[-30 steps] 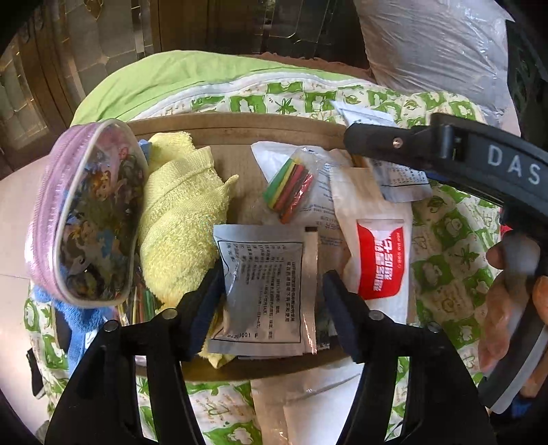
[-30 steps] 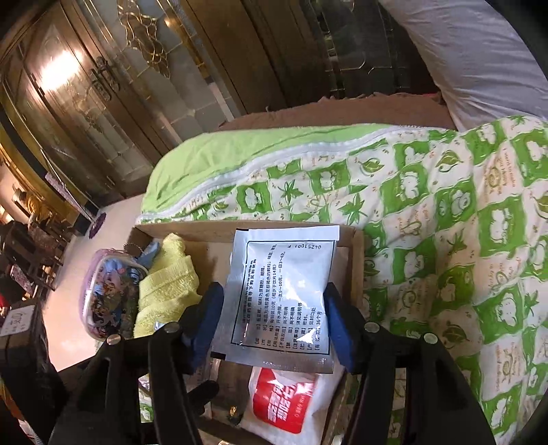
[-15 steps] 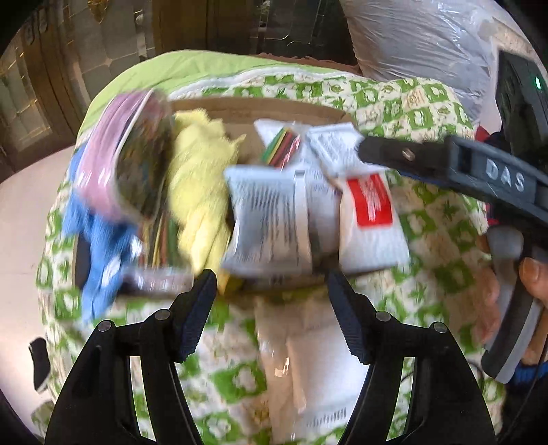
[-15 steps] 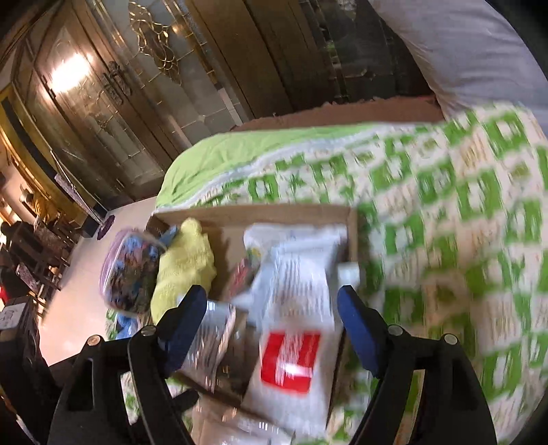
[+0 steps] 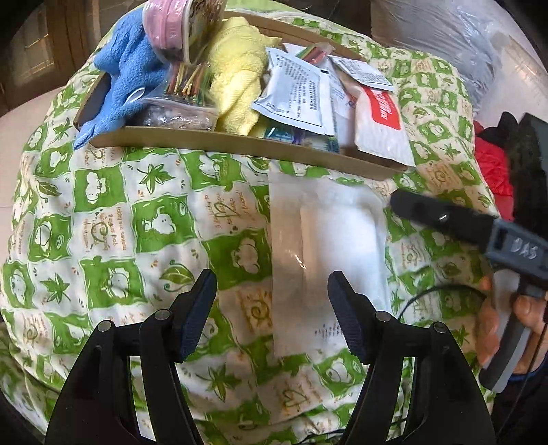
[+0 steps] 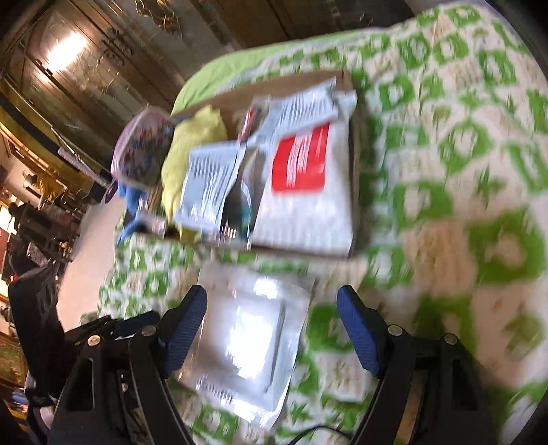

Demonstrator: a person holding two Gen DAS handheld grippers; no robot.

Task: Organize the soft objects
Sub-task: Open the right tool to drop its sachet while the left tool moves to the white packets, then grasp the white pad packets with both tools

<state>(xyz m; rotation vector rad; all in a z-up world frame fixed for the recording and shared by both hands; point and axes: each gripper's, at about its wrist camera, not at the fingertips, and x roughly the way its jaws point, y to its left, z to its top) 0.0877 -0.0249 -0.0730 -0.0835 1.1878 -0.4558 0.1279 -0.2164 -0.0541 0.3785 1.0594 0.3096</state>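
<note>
Left tool (image 5: pixel 272 309): jaws apart, nothing between the pads, hanging over the near end of a clear plastic pouch (image 5: pixel 325 260). Right tool (image 6: pixel 272 330): jaws apart after just widening, empty; the same pouch (image 6: pixel 246 342) lies below and partly between its fingers, untouched as far as the blurred right view shows.

Pouch: flat on the green-and-white quilt (image 5: pixel 137 219), just in front of the cardboard tray (image 5: pixel 212 138), apart from it. Long axis runs from the left tool toward the tray. White padded content inside, a sealed strip along its left side, faint small print at the near end, not readable.

Tray contents, left to right in the left view: blue towel (image 5: pixel 123 68) spilling over the left wall; pink-rimmed cartoon-print zip case (image 5: pixel 178 24) standing on edge; bag of coloured sticks (image 5: pixel 181 85); yellow towel (image 5: pixel 236 78); silver sachet (image 5: pixel 294 92) with dense printed text, a code along its near edge too small to read; white packet (image 5: pixel 380 123) with a red label and white characters, overhanging the tray's near wall.

Writing: "DAS" on the grey body of the right tool (image 5: pixel 513 250), seen from the left view, held in a hand (image 5: pixel 496 318). Quilt print includes "makes me happy".
</note>
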